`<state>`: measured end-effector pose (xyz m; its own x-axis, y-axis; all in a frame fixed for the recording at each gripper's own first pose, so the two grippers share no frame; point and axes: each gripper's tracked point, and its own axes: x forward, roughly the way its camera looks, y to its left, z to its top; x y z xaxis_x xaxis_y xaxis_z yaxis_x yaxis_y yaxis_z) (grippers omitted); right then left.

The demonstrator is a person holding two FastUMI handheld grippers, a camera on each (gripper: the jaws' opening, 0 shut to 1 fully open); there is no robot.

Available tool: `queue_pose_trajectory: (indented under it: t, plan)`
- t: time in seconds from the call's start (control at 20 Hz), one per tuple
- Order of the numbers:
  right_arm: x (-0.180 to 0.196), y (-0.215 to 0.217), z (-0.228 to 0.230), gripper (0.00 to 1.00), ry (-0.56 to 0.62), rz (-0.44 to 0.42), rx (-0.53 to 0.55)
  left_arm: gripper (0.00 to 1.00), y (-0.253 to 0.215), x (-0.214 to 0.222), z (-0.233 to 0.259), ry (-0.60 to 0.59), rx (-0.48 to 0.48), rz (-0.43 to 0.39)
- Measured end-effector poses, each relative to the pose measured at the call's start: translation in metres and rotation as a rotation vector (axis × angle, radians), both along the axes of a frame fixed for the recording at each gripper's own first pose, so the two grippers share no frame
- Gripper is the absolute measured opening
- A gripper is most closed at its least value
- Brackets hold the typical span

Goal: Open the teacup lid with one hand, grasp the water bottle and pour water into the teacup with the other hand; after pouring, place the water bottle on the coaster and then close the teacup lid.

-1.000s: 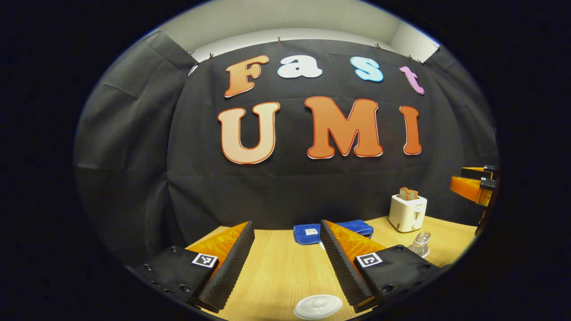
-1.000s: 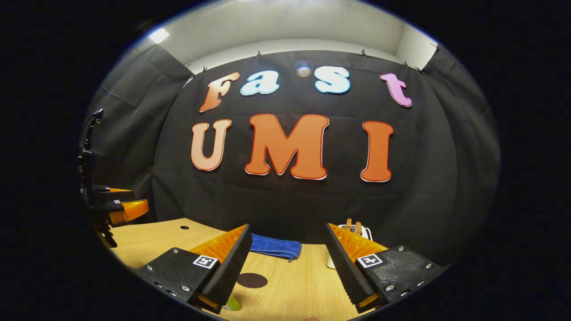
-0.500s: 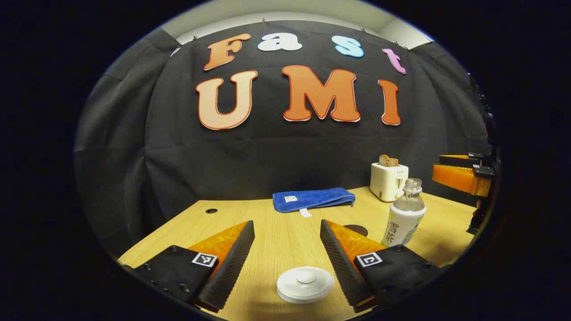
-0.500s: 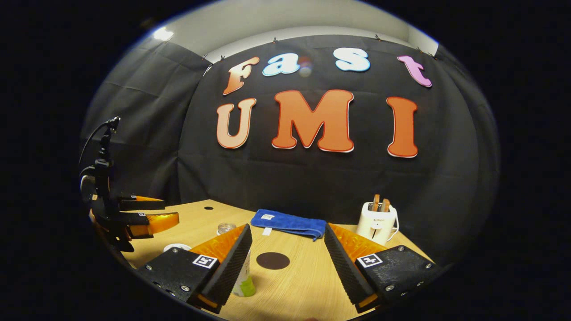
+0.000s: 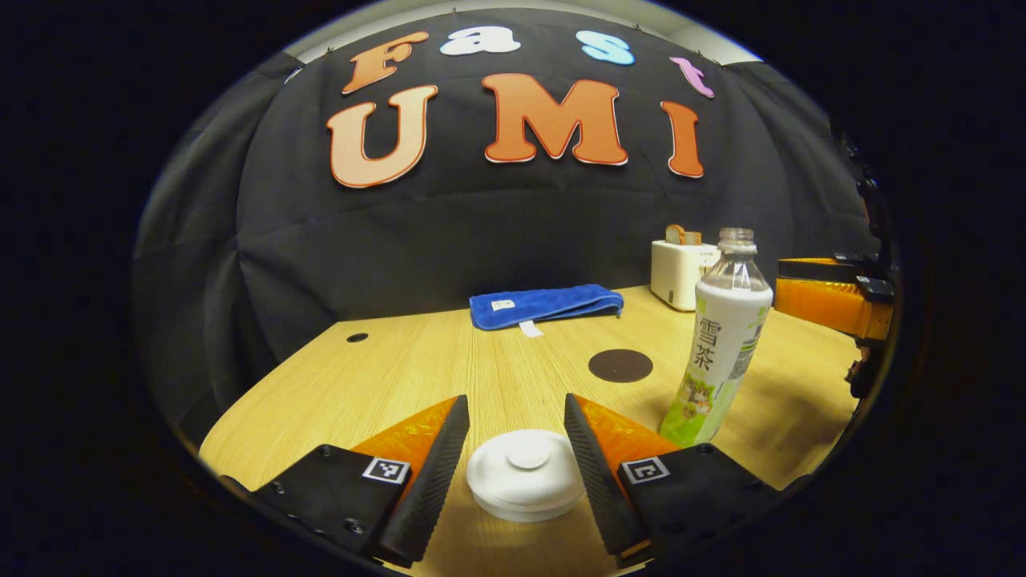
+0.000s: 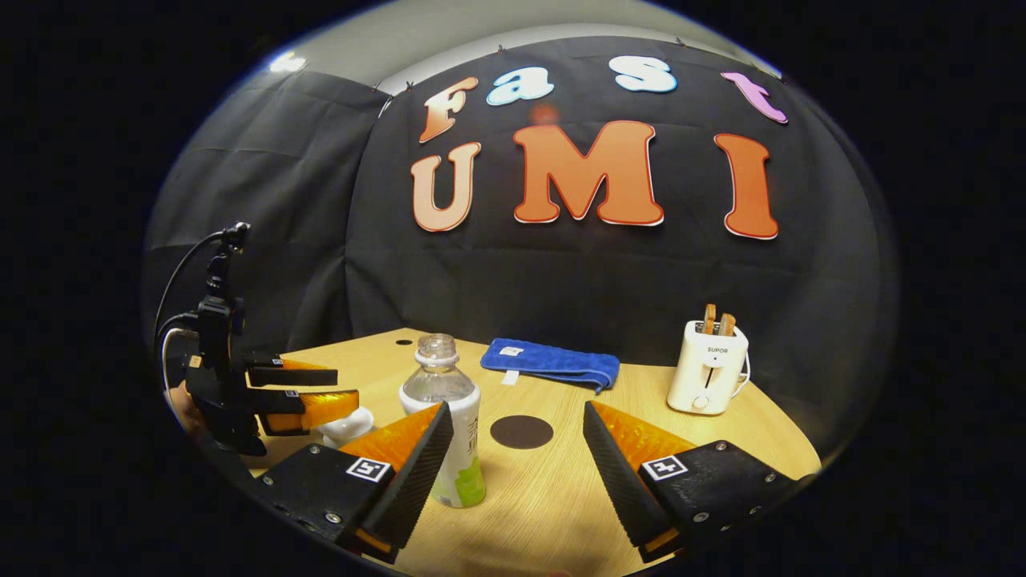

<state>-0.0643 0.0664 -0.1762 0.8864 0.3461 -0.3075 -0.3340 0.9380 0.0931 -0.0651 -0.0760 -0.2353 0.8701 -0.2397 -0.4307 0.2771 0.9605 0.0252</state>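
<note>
In the left gripper view a white teacup with its knobbed lid point(image 5: 525, 471) sits on the wooden table between the fingers of my left gripper point(image 5: 513, 473), which stands open around it without touching. An uncapped water bottle point(image 5: 717, 340) with a white and green label stands upright to the right, and a dark round coaster point(image 5: 620, 365) lies behind. In the right gripper view my right gripper point(image 6: 513, 481) is open, with the water bottle point(image 6: 445, 417) just behind its left finger and the coaster point(image 6: 521, 431) beyond. The left gripper point(image 6: 300, 393) hovers over the white teacup point(image 6: 346, 426) at the left.
A folded blue cloth point(image 5: 545, 304) lies at the back of the table point(image 5: 401, 377), and a white toaster point(image 6: 709, 369) with bread slices stands at the back right. The black booth wall closes the far side. The right gripper point(image 5: 830, 296) shows at the right edge.
Both grippers have tilted down and come lower toward the table. The teacup lid now lies between the left fingers, and the bottle has come into fuller view near the right gripper.
</note>
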Motion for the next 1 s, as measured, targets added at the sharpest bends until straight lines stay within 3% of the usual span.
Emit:
queue_pose_trajectory:
  t: [0.1, 0.35, 0.4, 0.6, 0.65, 1.0]
  plan:
    - [-0.001, 0.004, -0.005, 0.98, 0.013, 0.013, 0.007, 0.70, -0.003, -0.001, -0.007, 0.007, 0.016, -0.009]
    - [-0.004, 0.008, -0.017, 0.98, 0.043, 0.031, 0.015, 0.67, -0.007, -0.004, -0.019, 0.010, 0.075, -0.029]
    - [-0.004, 0.008, -0.018, 0.98, 0.046, 0.033, 0.015, 0.45, -0.009, -0.002, -0.021, 0.011, 0.080, -0.030]
    - [-0.005, 0.010, -0.022, 0.98, 0.056, 0.039, 0.009, 0.43, -0.006, 0.005, -0.022, -0.007, 0.078, -0.017]
    - [-0.006, 0.010, -0.023, 0.98, 0.059, 0.043, 0.008, 0.33, -0.006, 0.000, -0.020, 0.003, 0.079, -0.017]
    - [-0.011, 0.032, -0.034, 0.98, 0.081, 0.098, -0.011, 0.33, 0.011, 0.007, 0.004, -0.087, 0.061, 0.042]
